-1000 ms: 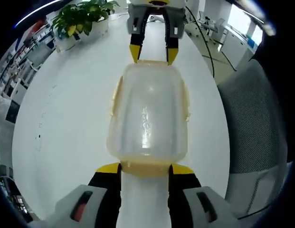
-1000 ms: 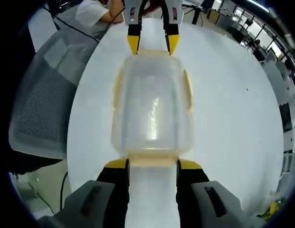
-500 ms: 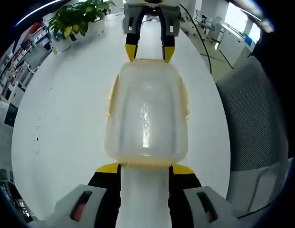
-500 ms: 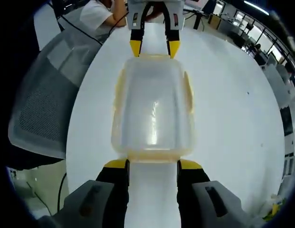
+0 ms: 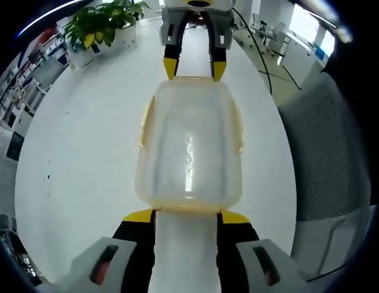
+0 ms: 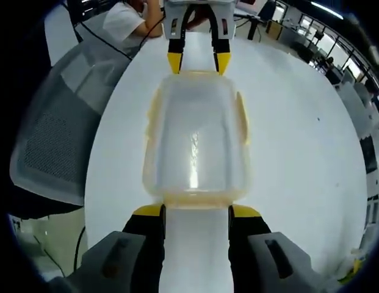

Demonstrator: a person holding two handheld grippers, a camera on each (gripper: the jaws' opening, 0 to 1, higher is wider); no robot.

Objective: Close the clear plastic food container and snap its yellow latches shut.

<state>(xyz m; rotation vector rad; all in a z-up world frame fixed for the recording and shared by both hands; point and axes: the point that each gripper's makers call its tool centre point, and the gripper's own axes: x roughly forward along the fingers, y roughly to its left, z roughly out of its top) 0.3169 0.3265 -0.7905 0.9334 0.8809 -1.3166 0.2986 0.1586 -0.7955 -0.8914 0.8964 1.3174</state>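
The clear plastic container (image 5: 189, 143) lies lengthwise on the white table (image 5: 73, 159), its lid on top. Pale yellow latches (image 5: 144, 125) show along its long sides, and another runs across the near end. My left gripper (image 5: 187, 217) is open, its yellow-tipped jaws standing at the two corners of that near end. At the far end is my right gripper (image 5: 194, 68), also open. In the right gripper view the container (image 6: 195, 143) has side latches (image 6: 243, 119), my right gripper (image 6: 196, 212) at its near end and my left gripper (image 6: 193, 62) at the far end.
A potted plant (image 5: 104, 24) stands at the table's far left edge. A grey mesh chair (image 5: 326, 159) is beside the table, also seen as the chair (image 6: 55, 134) in the right gripper view. A person in a white shirt (image 6: 125, 15) sits beyond the table.
The container and the opposite gripper have shifted very slightly in both views. The jaws keep the same spread.
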